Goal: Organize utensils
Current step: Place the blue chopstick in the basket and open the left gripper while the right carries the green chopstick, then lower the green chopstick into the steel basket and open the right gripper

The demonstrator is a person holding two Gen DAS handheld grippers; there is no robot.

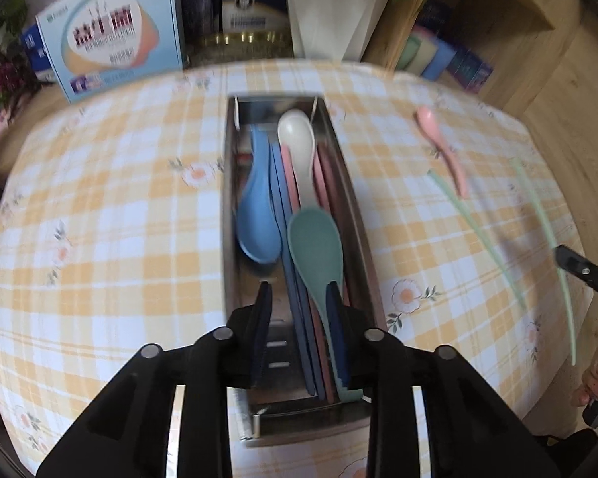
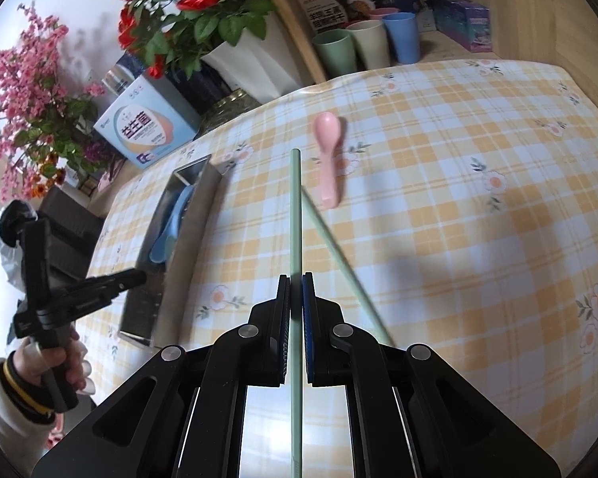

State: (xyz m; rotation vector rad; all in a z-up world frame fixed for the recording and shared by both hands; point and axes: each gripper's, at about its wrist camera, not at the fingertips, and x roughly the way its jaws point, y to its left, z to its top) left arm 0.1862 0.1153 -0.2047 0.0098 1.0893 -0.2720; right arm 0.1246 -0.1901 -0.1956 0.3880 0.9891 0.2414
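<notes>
Right gripper [image 2: 296, 279] jaws clamp a green chopstick [image 2: 295, 207] over the checked tablecloth [image 2: 458, 199]; left gripper [image 1: 299, 298] jaws apart.

Table under yellow-and-white plaid cloth [image 2: 438, 167] with flower print. Directly on it: one steel utensil tray [image 1: 349, 183], long and narrow; one pink spoon [image 2: 327, 151], well apart from the tray; one green chopstick [image 2: 339, 247], lying beside the spoon.

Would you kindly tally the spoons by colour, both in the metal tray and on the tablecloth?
Blue spoon, in the tray: 1
White spoon, in the tray: 1
Green spoon, in the tray: 1
Pink spoon, on the tablecloth: 1
Total: 4 spoons
</notes>
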